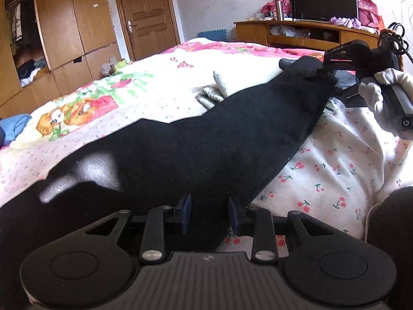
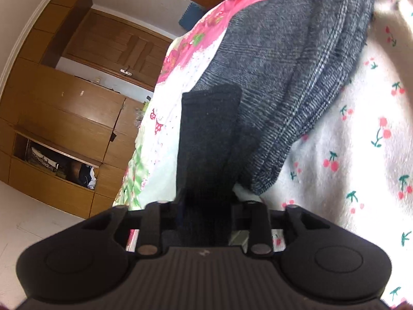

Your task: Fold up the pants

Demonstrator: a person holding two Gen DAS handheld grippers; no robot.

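Pants: dark pants (image 1: pixel 196 139) lie stretched across the bed, running from close in front of the left tongs to the far right, where the right tongs meet them. In the right wrist view the same cloth (image 2: pixel 291 77) reads as dark grey weave with a stitched seam, folded over on itself.
Bed: a white sheet with a cherry print (image 1: pixel 335 160) lies under the near side of the pants; a pink and white floral cover (image 1: pixel 144 87) spreads beyond them.
Left tongs: the left tongs (image 1: pixel 209 213) stand partly apart, blue pads on either side of the near edge of the pants. The cloth lies between the pads; whether they press on it I cannot tell.
Right tongs: the right tongs (image 2: pixel 206 201) are closed on a dark ribbed band (image 2: pixel 206 139) of the pants that runs up out of the jaws. From the left wrist view they (image 1: pixel 325 68) sit at the far end of the pants, held by a hand in a white glove (image 1: pixel 384 98).
Small cloths: some folded grey pieces (image 1: pixel 214 93) lie on the bed just beyond the pants.
Room: a wooden wardrobe (image 1: pixel 64 33) with an open compartment of clothes, a wooden door (image 1: pixel 147 15), and a dark screen (image 1: pixel 324 0) on a wooden unit at the back.
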